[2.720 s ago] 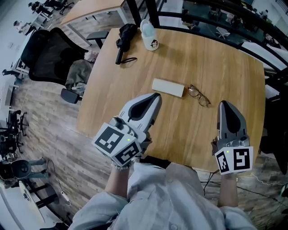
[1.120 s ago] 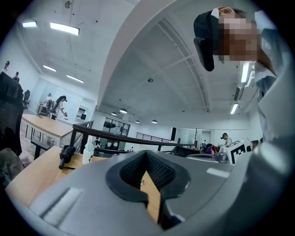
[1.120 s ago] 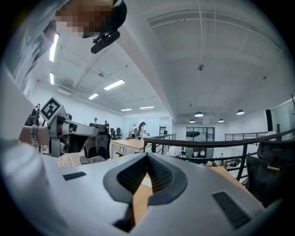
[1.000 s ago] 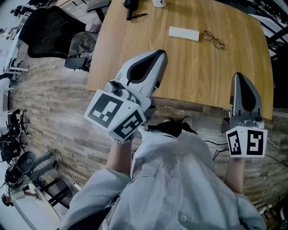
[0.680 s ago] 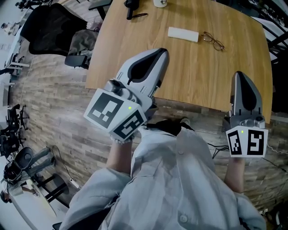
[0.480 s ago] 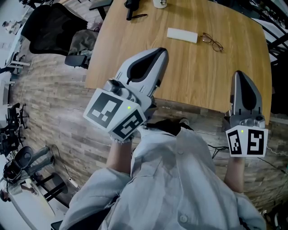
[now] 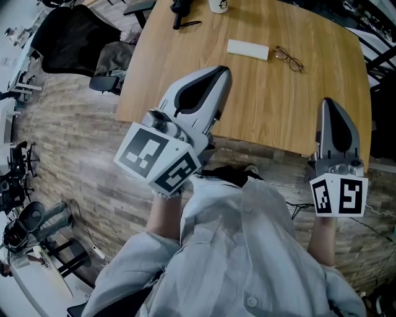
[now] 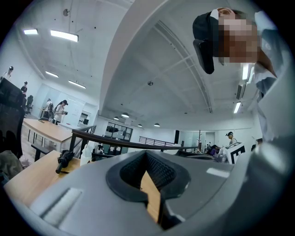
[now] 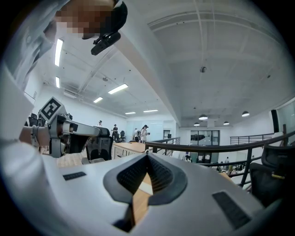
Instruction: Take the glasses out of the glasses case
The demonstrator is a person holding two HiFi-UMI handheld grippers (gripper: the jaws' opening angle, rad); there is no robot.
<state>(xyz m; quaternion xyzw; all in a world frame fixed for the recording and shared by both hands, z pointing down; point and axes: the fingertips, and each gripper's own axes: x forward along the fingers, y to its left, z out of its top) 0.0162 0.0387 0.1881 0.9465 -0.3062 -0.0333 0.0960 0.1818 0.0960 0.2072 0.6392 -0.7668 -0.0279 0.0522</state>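
Note:
In the head view the white glasses case [image 7: 248, 49] lies closed on the far part of the wooden table [image 7: 278, 105]. The thin-rimmed glasses [image 7: 289, 59] lie on the wood just right of it, outside the case. My left gripper [image 7: 221, 72] is shut and holds nothing; it hovers above the table's near edge, well short of the case. My right gripper [image 7: 328, 101] is also shut and bare, over the near right edge. Both gripper views look level across the room, with the left gripper's [image 8: 146, 154] and right gripper's [image 9: 147, 156] jaws closed together.
A black folded umbrella-like object [image 7: 179, 9] and a white bottle [image 7: 218, 5] stand at the table's far end. A black office chair [image 7: 68, 37] and a grey bundle [image 7: 114, 59] are left of the table. Wood-plank floor lies below me.
Since the earliest frame the table has slid to the top of the head view and both grippers now sit back at its near edge. Over the last second almost nothing shifted.

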